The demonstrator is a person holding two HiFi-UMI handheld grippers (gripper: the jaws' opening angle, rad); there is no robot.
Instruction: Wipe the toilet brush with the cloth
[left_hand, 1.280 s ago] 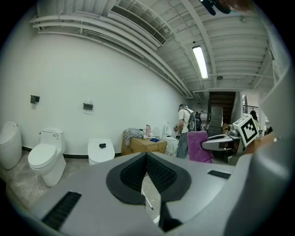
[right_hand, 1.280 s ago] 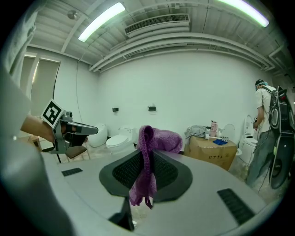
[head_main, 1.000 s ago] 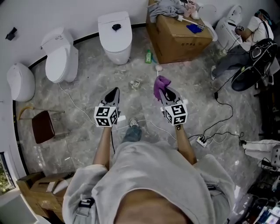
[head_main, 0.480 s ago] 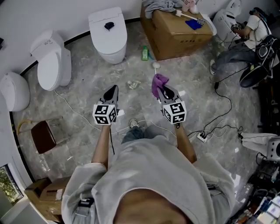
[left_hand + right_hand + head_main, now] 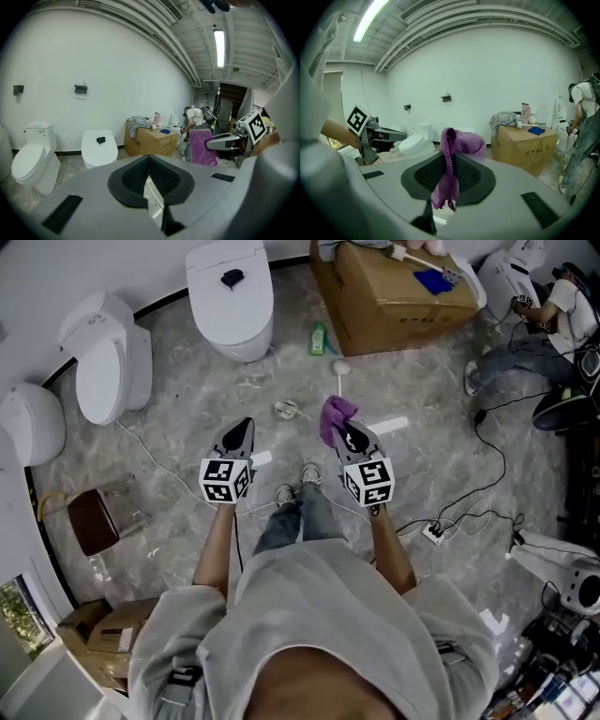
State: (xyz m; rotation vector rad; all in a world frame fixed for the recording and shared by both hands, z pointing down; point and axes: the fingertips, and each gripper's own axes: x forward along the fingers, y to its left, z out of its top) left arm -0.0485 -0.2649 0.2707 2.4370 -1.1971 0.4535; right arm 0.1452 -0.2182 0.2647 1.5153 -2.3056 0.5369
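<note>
Cloth (image 5: 334,414) hangs pinched between right gripper (image 5: 344,434) jaws.

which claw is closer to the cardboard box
Right. The right claw, gripping the purple cloth, is in line with the cardboard box; the left claw is farther, to its left.

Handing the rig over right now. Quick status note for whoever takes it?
Left gripper: shut, empty, held over the grey marble floor.
Right gripper: shut on the purple fluffy cloth.
Brush: what looks like the white round-headed toilet brush lies on the floor ahead of the cloth, untouched.
Done: cloth in hand.
Left: pick up the brush and wipe it.
</note>
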